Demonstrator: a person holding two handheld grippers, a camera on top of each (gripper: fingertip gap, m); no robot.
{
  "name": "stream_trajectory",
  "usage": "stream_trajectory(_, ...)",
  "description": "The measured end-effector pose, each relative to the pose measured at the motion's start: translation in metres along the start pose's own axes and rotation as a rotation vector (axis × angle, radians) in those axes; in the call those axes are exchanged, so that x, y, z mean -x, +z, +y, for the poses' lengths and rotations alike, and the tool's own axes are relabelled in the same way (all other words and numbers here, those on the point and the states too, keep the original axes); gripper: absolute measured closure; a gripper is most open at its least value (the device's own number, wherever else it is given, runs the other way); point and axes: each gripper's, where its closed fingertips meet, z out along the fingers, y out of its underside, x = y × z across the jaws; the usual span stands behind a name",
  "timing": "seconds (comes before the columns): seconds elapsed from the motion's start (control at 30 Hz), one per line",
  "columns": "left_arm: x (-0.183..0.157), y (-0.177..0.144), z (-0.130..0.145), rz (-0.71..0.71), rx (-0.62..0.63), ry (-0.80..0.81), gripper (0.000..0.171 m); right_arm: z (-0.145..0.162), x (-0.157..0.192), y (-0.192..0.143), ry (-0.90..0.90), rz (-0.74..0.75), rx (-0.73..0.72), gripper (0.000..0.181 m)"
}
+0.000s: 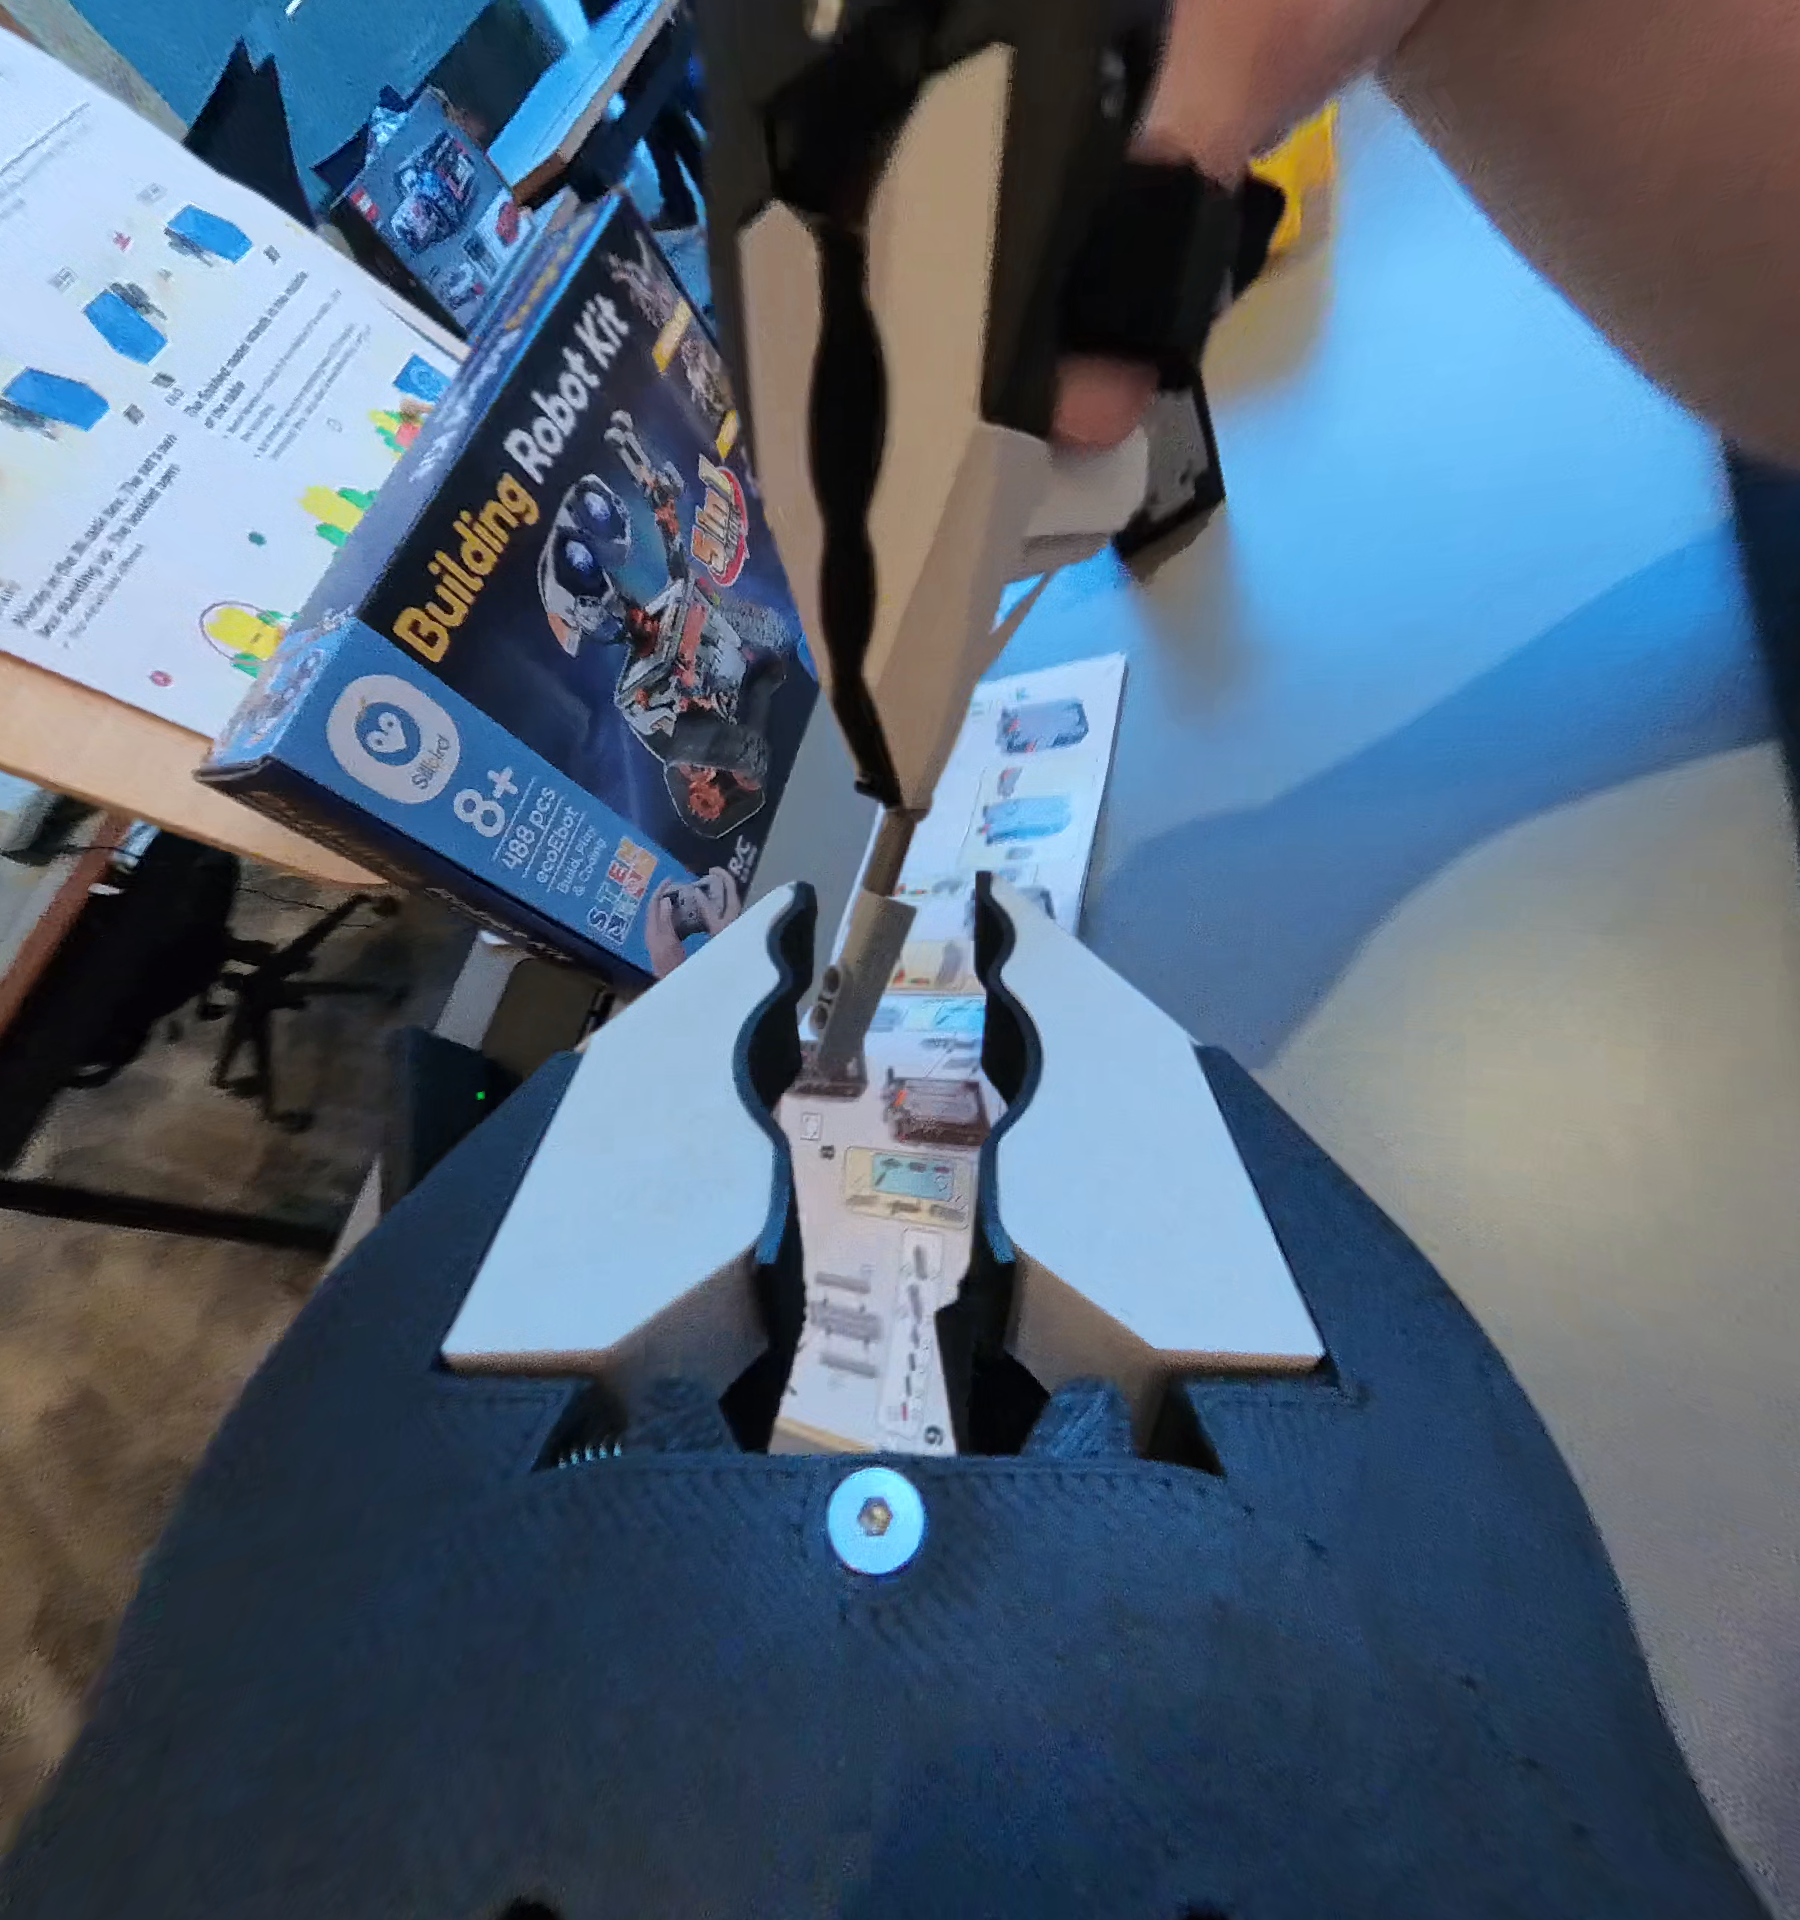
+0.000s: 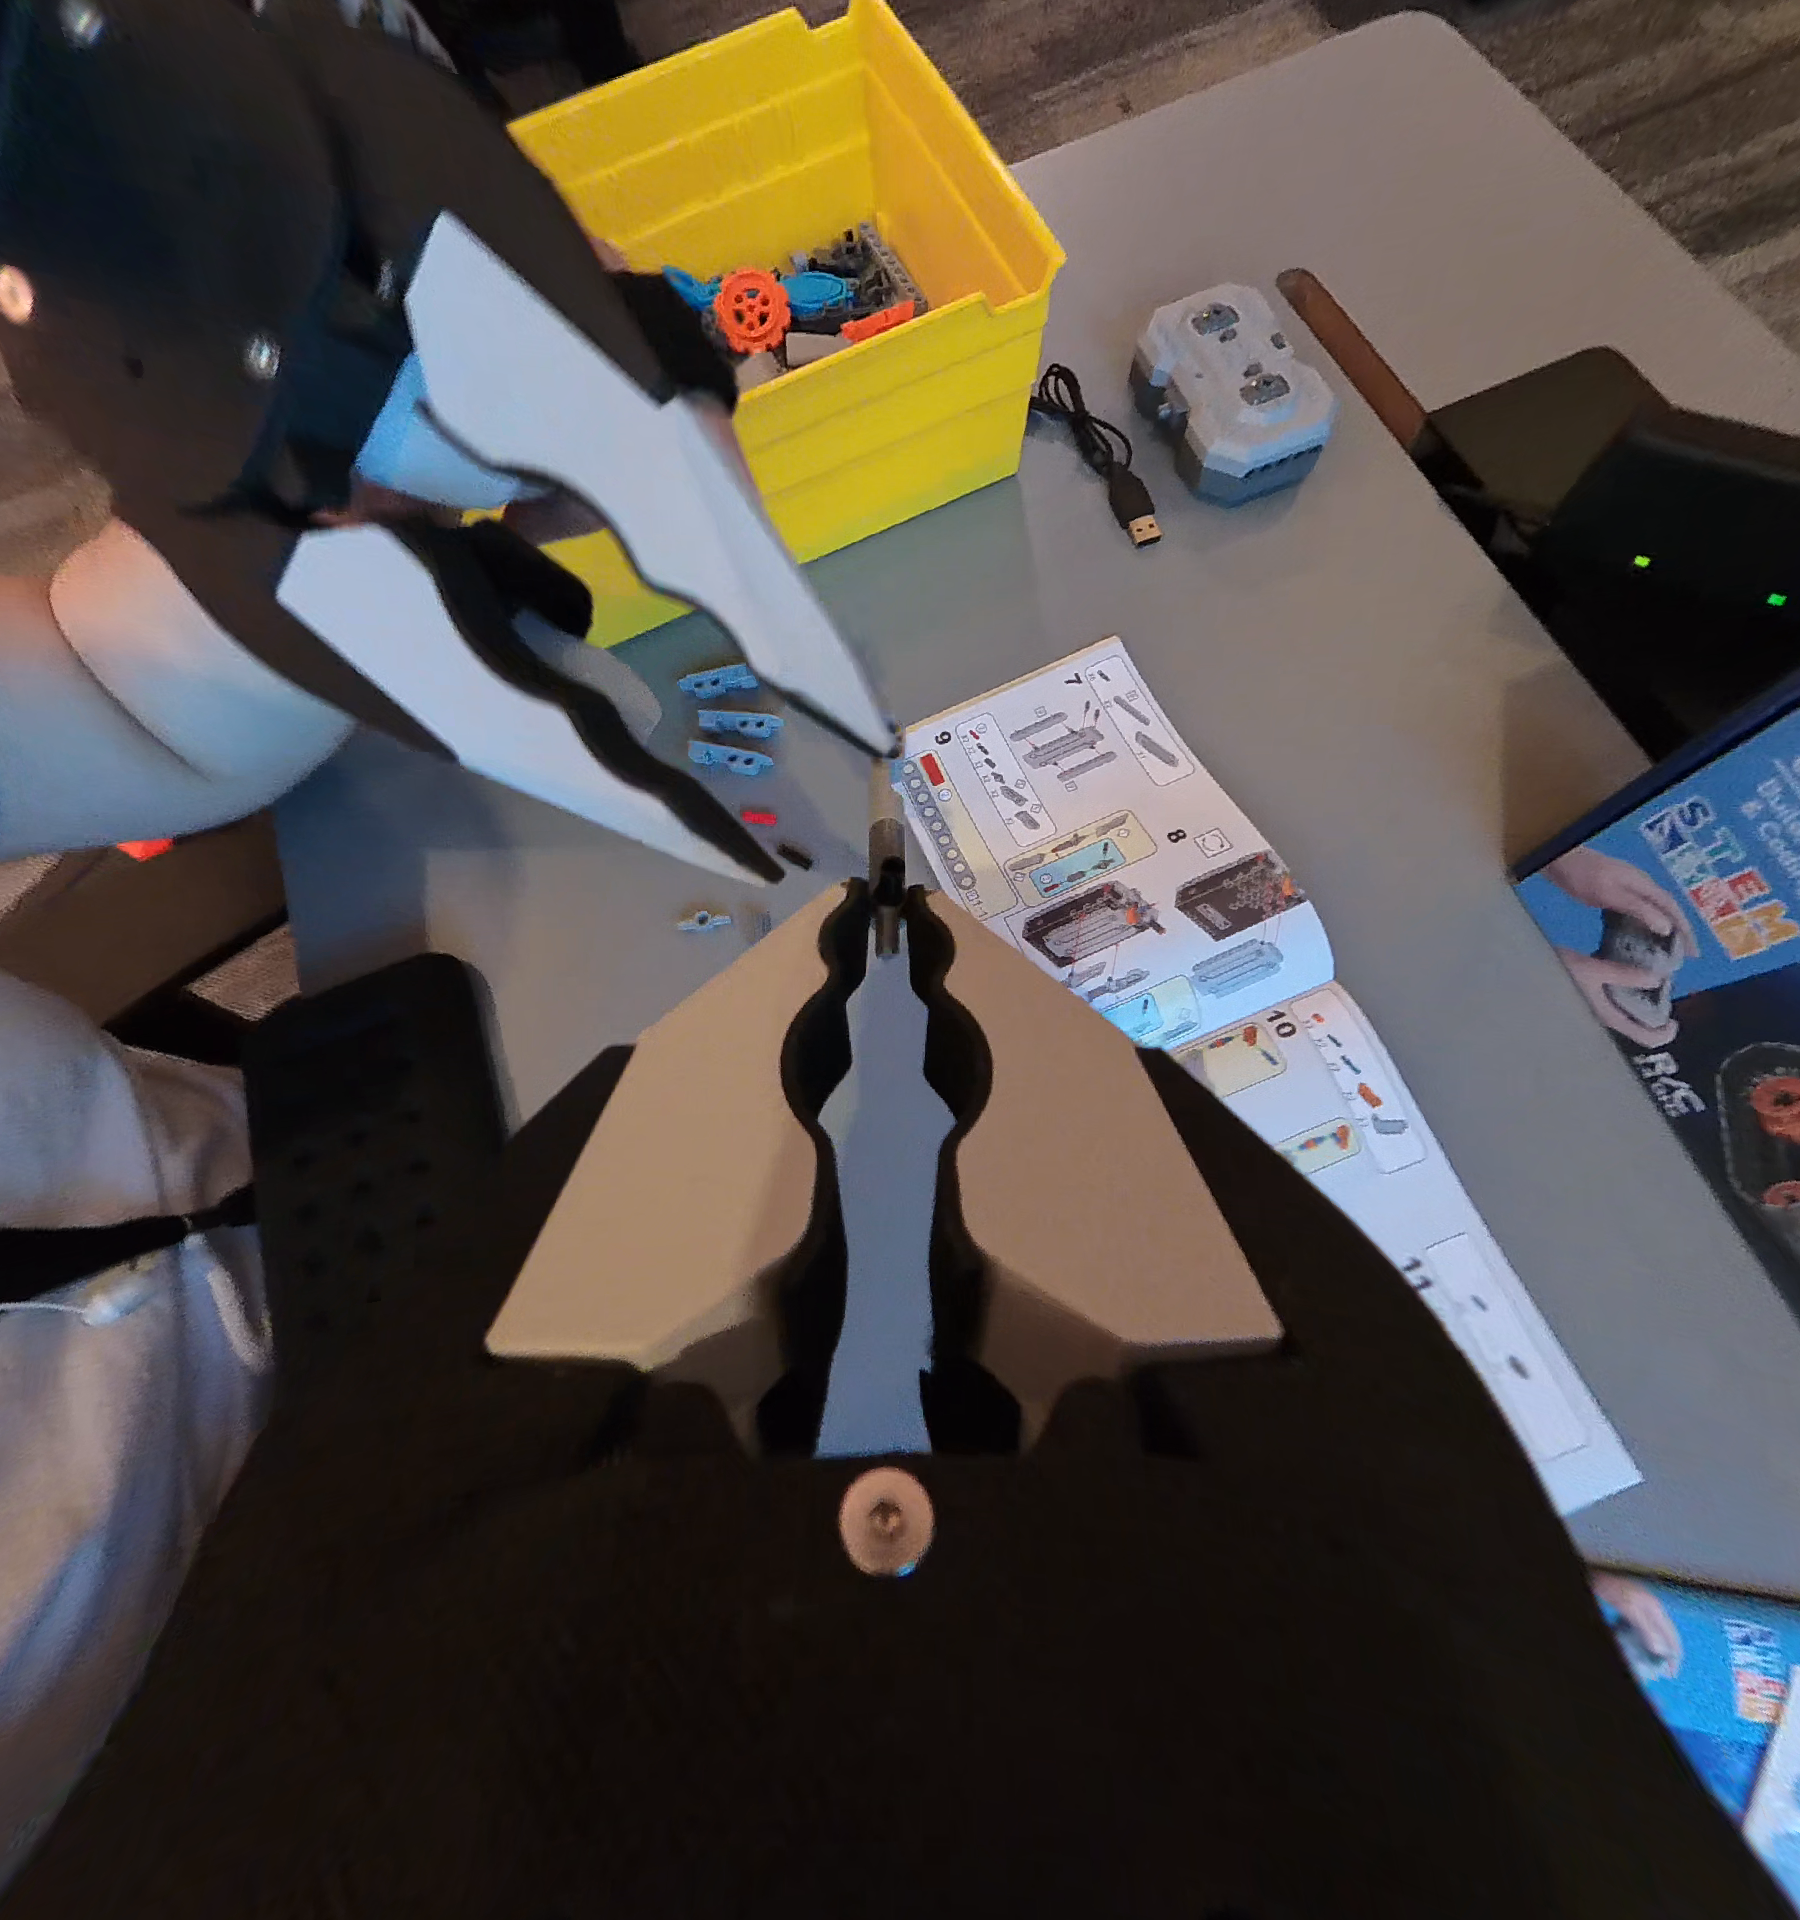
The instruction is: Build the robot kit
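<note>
Right gripper pinches seemingly upright grey beam.

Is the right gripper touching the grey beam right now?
Touching. The right wrist view shows the right gripper closed at its tips on the lower end of the grey beam, no gap between fingertips and piece, above the instruction booklet.

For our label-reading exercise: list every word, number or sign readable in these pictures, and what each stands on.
I do not copy out writing; these bear it.
Blue kit box: bold lettering, numbers, logos, readable.
Open instruction booklet: step numbers by diagrams, readable.
White printed sheet: small lines, blurred.
Grey beam in the right gripper: none seen.
</note>
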Motion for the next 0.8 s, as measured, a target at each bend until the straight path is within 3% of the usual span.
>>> stream_trajectory(0.47, 0.003, 0.015, 0.007, -0.156, 0.073, 0.242, 0.166, -0.003, 0.001, 0.005, 0.202, -0.097, -0.032, 0.175)
stream_trajectory(0.8, 0.007, 0.011, 0.016, -0.161, 0.086, 0.301, 0.167, -0.009, 0.002, 0.014, 0.236, -0.126, -0.053, 0.176)
